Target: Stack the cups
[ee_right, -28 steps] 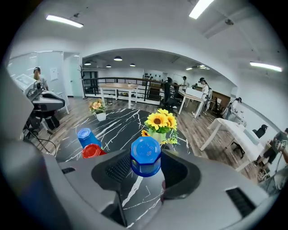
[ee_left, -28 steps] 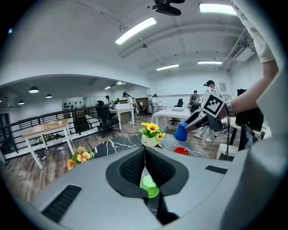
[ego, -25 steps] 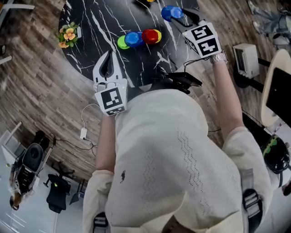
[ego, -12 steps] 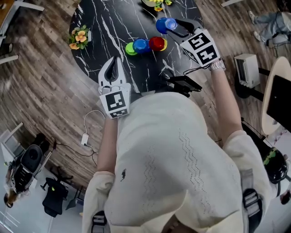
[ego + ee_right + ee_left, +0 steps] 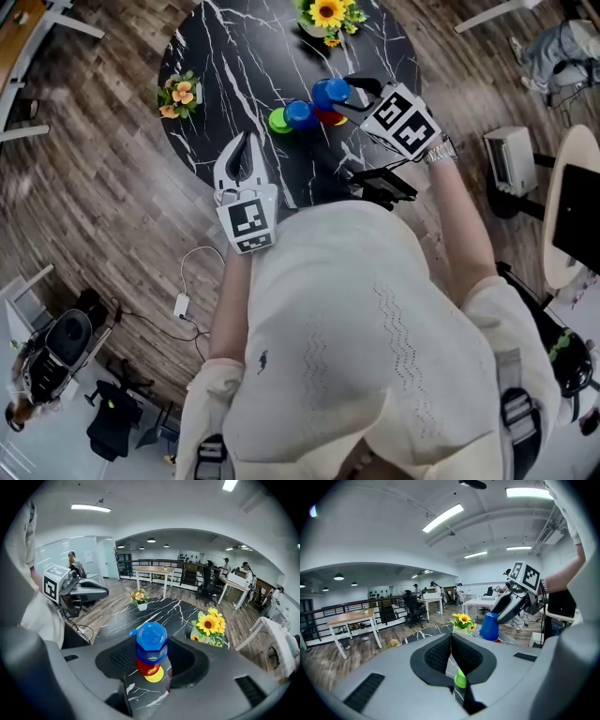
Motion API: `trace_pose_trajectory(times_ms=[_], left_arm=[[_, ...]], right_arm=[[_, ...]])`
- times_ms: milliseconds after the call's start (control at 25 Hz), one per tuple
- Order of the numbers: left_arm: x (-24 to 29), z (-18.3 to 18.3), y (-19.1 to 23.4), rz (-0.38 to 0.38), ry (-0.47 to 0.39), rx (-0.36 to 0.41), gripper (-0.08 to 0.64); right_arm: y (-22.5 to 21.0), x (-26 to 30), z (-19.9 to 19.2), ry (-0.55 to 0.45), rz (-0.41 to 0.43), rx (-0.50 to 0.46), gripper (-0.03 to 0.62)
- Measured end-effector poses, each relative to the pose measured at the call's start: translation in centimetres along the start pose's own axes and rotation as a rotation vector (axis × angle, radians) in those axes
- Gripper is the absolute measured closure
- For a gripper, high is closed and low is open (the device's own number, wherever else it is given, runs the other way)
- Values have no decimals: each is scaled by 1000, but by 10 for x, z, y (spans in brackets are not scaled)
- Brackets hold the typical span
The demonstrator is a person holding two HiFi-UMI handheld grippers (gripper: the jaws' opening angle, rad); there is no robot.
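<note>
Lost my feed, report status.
Left gripper shut, empty. Right gripper shut on blue cup, over red cup. Nothing in the way.

Here comes the right gripper, swinging its blue cup in from the table's far edge toward the row, and now it hangs right over the red cup (which sits on the yellow cup).
</note>
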State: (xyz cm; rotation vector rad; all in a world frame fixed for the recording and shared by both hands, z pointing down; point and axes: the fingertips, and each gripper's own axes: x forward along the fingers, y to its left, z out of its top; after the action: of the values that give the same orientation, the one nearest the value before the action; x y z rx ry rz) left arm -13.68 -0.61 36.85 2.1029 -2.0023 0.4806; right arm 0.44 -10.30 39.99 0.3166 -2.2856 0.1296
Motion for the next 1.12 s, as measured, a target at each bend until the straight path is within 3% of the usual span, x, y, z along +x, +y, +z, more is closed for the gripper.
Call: trace_pose_trajectory(times_ms=[400,1120], left_arm=[[-5,7,11,19,-9,-5,537],[-7,16,11,16,-10,11,537]], right_arm=[[25,12,7,36,69,-41,376],[37,15,6,78,69,-113,373]])
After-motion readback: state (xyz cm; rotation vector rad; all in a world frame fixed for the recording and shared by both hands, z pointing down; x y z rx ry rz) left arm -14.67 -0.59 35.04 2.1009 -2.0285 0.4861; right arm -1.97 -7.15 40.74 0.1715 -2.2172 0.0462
